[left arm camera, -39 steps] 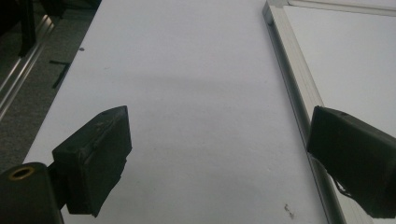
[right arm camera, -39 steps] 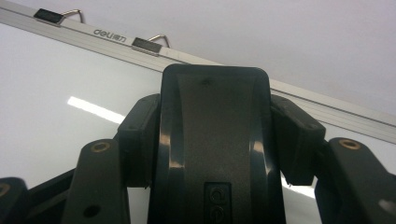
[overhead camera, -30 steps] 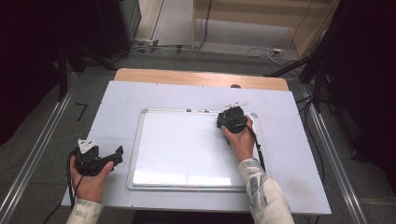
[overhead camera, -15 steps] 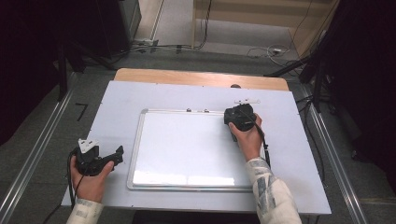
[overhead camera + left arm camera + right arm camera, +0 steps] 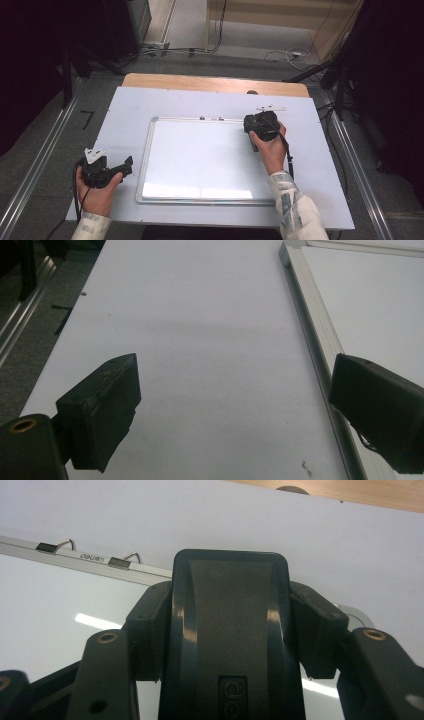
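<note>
We found the right gripper clamped on a black eraser at the whiteboard upper-right corner; board stretched lower-left. Left gripper gaped empty, frame's lower left.

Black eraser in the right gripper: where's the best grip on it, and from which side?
Across its two long sides, as the right gripper has it now: the eraser is a narrow block with straight, parallel flanks, so the pads seat flat. Come in along its length from the rear end, leaving the front clear over the whiteboard. Its underside isn't visible.
</note>
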The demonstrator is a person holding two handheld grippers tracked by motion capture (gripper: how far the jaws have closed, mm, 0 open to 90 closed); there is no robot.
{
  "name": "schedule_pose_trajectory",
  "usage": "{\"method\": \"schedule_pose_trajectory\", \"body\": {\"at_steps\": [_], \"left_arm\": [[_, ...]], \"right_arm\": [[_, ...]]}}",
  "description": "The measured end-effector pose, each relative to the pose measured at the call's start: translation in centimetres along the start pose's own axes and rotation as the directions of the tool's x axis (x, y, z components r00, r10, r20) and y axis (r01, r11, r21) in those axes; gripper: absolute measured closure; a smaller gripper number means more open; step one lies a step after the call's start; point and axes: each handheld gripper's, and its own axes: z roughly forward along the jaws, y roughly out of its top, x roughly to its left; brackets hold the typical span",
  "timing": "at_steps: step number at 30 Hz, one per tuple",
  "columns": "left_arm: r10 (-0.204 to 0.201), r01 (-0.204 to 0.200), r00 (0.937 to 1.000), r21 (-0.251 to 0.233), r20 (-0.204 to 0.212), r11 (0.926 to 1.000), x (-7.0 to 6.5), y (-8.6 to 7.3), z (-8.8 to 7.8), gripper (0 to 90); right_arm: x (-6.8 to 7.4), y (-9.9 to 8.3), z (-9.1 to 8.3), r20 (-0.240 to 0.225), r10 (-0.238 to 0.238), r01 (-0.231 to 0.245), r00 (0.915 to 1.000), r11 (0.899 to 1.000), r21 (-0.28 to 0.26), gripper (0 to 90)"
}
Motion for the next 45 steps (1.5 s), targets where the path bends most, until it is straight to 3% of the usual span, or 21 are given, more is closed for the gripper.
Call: {"method": "schedule_pose_trajectory", "body": {"at_steps": [24,45], "left_arm": [[-0.006,0.006,1.0,0.002,0.0,1.0,0.1,0.0,0.0,7.0],[-0.004,0.004,1.0,-0.003,-0.004,1.0,0.1,0.0,0.0,7.1]], "right_arm": [[-0.6,-0.5,-3.2,-0.017,0.006,-0.006,0.9998,0.999,-0.033,38.9],[-0.7,-1.9,-4.0,-0.002,0.001,-0.001,1.0,1.0,-0.031,38.8]]}}
